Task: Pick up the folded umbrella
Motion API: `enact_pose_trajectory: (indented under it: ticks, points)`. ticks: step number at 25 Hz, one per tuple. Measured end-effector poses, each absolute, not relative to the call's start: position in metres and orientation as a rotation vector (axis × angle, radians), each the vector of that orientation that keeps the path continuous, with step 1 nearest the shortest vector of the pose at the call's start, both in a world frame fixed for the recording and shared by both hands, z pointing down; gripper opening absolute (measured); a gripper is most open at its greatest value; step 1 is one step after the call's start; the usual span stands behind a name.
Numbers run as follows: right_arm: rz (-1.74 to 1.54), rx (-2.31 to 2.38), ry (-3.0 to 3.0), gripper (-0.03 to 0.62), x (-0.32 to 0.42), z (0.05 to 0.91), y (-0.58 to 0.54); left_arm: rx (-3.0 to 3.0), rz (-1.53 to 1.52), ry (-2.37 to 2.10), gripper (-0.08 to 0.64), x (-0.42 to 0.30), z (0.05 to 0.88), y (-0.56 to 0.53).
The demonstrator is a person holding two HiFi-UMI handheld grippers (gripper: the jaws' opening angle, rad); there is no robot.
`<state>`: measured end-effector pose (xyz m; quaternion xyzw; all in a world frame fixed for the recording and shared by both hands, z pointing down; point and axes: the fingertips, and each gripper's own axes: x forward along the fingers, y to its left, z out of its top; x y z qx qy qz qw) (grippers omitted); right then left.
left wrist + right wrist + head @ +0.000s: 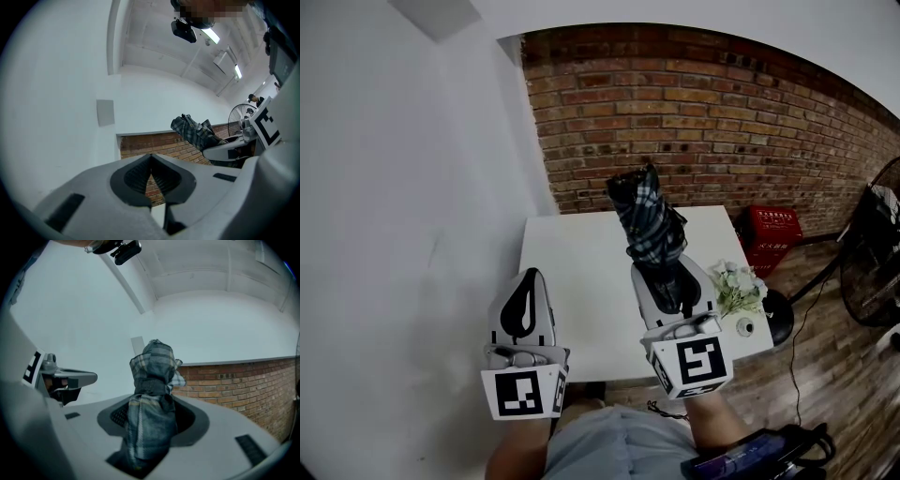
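Observation:
The folded umbrella [647, 217] has dark plaid fabric and stands nearly upright, lifted above the white table [572, 291]. My right gripper [661, 277] is shut on its lower part, and its top sticks out past the jaws toward the brick wall. In the right gripper view the umbrella [152, 399] fills the gap between the jaws. My left gripper [522, 305] hangs over the table's left side, shut with nothing in it; in its own view the left gripper [151, 174] has its pads meeting. The umbrella [197, 132] shows there at the right.
A small bunch of pale artificial flowers [738, 289] lies at the table's right edge. A red crate [772, 236] stands on the wooden floor by the brick wall [722, 122]. A floor fan [872, 253] is at the far right. A white wall [403, 206] runs along the left.

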<state>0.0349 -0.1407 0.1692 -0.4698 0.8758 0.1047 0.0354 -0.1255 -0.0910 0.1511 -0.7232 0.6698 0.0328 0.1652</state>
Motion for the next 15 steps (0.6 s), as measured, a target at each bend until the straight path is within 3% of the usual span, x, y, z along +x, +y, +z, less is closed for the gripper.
enact_pose_trajectory:
  ticks: [15]
  points:
    - [0.290, -1.448, 2.683, 0.198, 0.040, 0.177, -0.154, -2.067, 0.064, 1.915, 0.006, -0.123, 0.159, -0.104]
